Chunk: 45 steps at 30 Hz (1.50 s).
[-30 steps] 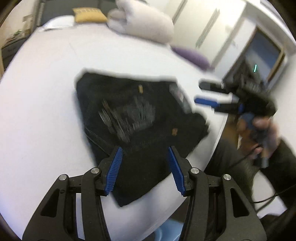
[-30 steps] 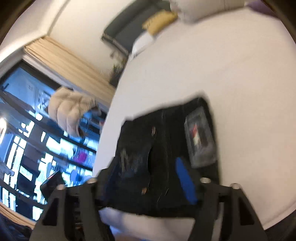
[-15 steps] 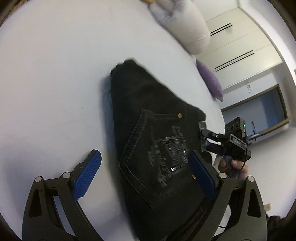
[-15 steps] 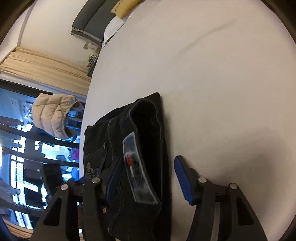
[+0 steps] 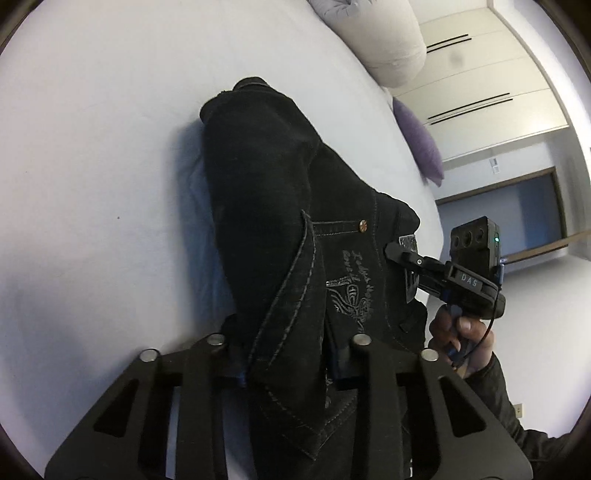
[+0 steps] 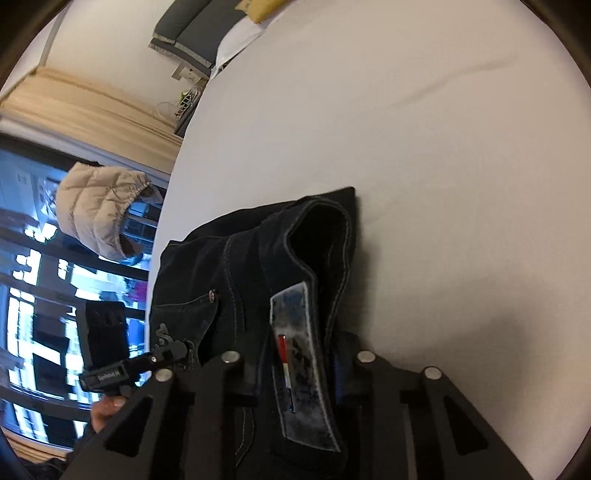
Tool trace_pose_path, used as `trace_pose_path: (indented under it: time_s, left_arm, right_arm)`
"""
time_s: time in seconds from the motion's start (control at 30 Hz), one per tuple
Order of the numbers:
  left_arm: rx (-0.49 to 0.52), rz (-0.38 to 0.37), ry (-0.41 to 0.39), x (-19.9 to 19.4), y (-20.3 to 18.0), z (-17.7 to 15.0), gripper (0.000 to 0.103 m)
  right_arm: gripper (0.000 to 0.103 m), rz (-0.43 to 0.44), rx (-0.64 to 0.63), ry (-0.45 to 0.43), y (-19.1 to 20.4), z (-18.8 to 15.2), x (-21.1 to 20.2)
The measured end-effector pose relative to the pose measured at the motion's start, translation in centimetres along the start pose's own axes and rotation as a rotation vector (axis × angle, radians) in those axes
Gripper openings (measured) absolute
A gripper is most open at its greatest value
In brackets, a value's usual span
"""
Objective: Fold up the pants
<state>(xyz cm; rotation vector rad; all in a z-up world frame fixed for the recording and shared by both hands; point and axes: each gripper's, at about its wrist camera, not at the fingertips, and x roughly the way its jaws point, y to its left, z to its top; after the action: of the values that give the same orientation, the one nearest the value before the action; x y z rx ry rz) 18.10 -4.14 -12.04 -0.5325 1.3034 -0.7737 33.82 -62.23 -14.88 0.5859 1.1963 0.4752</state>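
Note:
The black pants (image 5: pixel 280 206) lie folded in a thick bundle on the white bed (image 5: pixel 92 155). My left gripper (image 5: pixel 288 354) is shut on the bundle's near edge by the embroidered back pocket. My right gripper (image 6: pixel 295 369) is shut on the waistband end, around the grey label patch (image 6: pixel 299 354). The right gripper also shows in the left wrist view (image 5: pixel 402 254), clamped on the pants' right edge. The left gripper shows in the right wrist view (image 6: pixel 162 358) at the pants' left side. The fingertips are hidden in the cloth.
A white rolled duvet (image 5: pixel 384 40) and a purple pillow (image 5: pixel 421 144) lie at the far end of the bed. Wardrobe doors (image 5: pixel 491 85) stand behind. A beige puffer jacket (image 6: pixel 99 210) hangs by the window. A grey headboard (image 6: pixel 192 29) is far off.
Both grippers have gone from open over the pants to shut on them, the left on the pocket edge and the right on the waistband. The bundle is bunched up between them.

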Motion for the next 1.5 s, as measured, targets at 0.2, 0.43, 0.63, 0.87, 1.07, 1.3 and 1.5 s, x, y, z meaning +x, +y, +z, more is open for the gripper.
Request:
trace_pose_path:
  time_s: [0.2, 0.43, 0.63, 0.87, 1.07, 1.3, 1.5]
  left_arm:
    - [0.064, 0.004, -0.039, -1.6, -1.9, 0.7, 0.02]
    - [0.101, 0.045, -0.172, -9.0, -1.7, 5.3, 0.02]
    - [0.105, 0.157, -0.215, -12.2, 1.0, 11.4, 0.02]
    - [0.037, 0.221, -0.188, -11.7, 7.5, 15.9, 0.02]
    - [-0.036, 0.219, -0.16, -8.6, 12.3, 15.9, 0.03]
    - [-0.032, 0.197, -0.204, -9.3, 12.3, 14.3, 0.034]
    - [0.12, 0.373, -0.356, -12.9, 7.2, 10.9, 0.07]
  right_arm:
    - [0.021, -0.027, -0.098, -0.052, 4.6, 0.8, -1.5]
    - [0.021, 0.037, -0.197, -0.071, 11.1, 4.7, -0.2]
    - [0.021, 0.065, -0.229, -0.04, 15.7, 9.9, 5.7]
    - [0.021, 0.048, -0.194, 0.025, 16.6, 13.1, 13.3]
    - [0.031, 0.038, -0.055, 0.069, 12.0, 13.5, 17.5]
    - [0.048, 0.125, 0.013, 0.021, 10.8, 12.4, 16.6]
    - [0.071, 0.013, -0.038, -0.111, 11.7, 10.9, 11.6]
